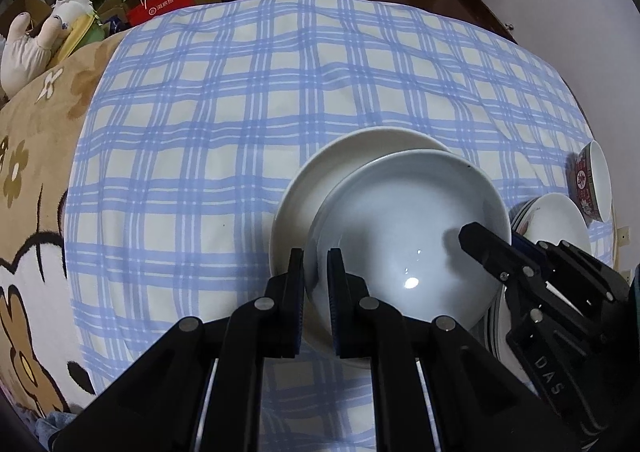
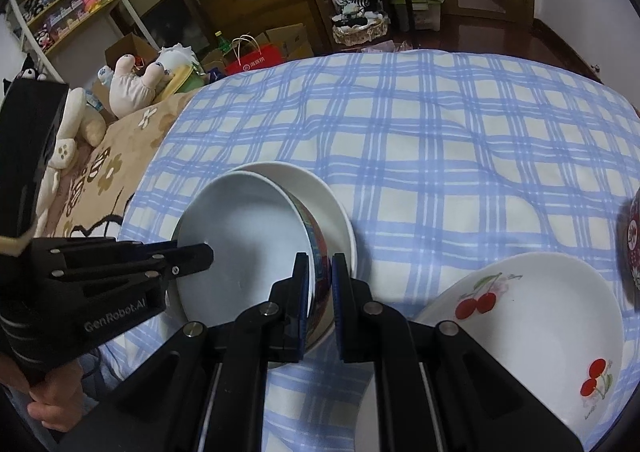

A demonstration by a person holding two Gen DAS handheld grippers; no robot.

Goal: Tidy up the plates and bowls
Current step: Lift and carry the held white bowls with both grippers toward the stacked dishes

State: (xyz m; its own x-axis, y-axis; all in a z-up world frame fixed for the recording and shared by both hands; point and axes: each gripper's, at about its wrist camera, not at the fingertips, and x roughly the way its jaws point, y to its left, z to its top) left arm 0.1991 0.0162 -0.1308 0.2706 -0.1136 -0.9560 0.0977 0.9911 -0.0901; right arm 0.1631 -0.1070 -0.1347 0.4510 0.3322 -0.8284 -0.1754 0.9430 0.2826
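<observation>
A pale bowl (image 1: pixel 408 220) with a coloured pattern on its outer wall (image 2: pixel 316 252) hangs tilted just over a plain white plate (image 1: pixel 320 172) on the blue checked cloth. My left gripper (image 1: pixel 316 256) is shut on the bowl's left rim. My right gripper (image 2: pixel 320 264) is shut on the opposite rim, one pad inside and one outside. Each gripper shows in the other's view: the right gripper (image 1: pixel 480 244) at the bowl's right, the left gripper (image 2: pixel 192 256) at its left. The white plate (image 2: pixel 324 200) is half hidden behind the bowl.
A plate with red cherries (image 2: pixel 540 312) lies to the right on a stack of plates (image 1: pixel 560 220). A red patterned bowl (image 1: pixel 592 180) stands beyond it. The checked cloth (image 1: pixel 280 72) stretches far ahead. A brown floral blanket (image 1: pixel 36 172) and soft toys (image 2: pixel 132 88) lie left.
</observation>
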